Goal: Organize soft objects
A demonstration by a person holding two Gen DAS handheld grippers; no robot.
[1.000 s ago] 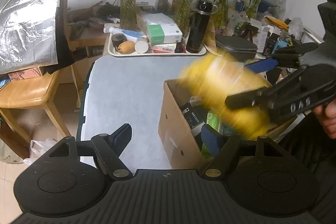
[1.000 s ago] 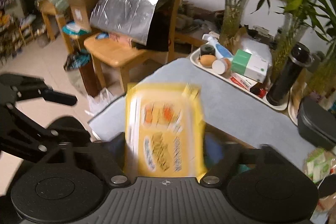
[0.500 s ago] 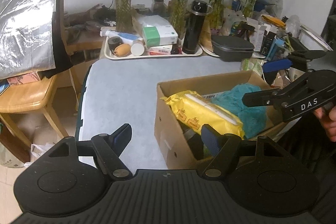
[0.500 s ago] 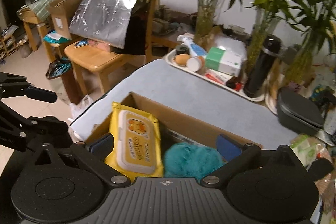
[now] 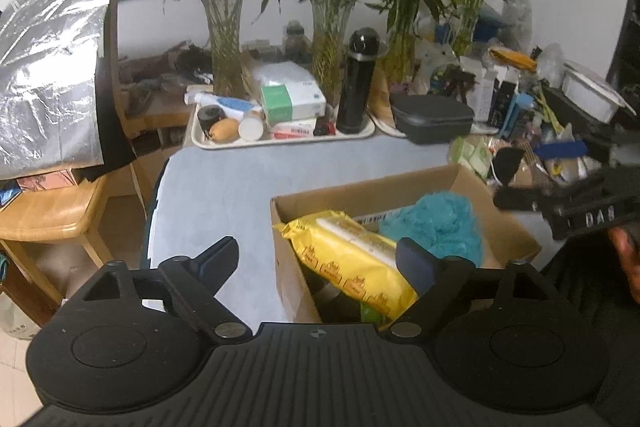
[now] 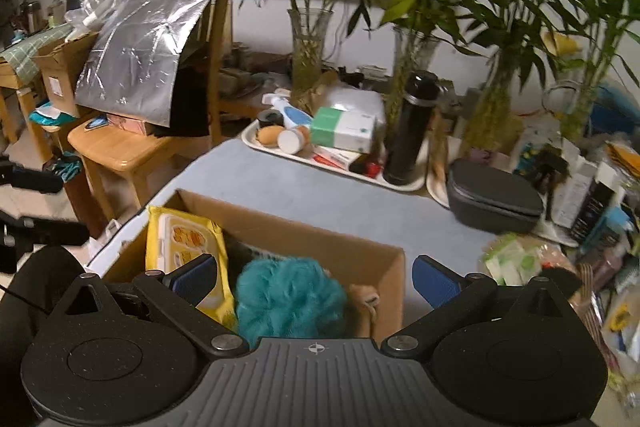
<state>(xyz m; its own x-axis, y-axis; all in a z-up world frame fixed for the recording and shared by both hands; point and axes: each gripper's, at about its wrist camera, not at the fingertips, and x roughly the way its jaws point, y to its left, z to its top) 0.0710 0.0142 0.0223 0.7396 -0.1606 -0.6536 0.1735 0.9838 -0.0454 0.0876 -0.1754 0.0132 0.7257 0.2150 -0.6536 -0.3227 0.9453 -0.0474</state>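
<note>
An open cardboard box stands on the pale blue table. In it lie a yellow wipes pack and a teal fluffy ball. My left gripper hovers over the box's left corner. Its jaws are opening and nothing is pressed between them. My right gripper stands wide open above the teal ball, holding nothing. It also shows at the right edge of the left wrist view as the right gripper, held by a hand. The left gripper appears at the far left.
At the back of the table stand a white tray with small items, a black flask, a dark case and glass vases of bamboo. A green packet and clutter lie right. A wooden chair under a foil sheet stands left.
The yellow pack left my right gripper and now lies in the box. The right gripper has since swung right, away from it. The left jaws have spread wider.
</note>
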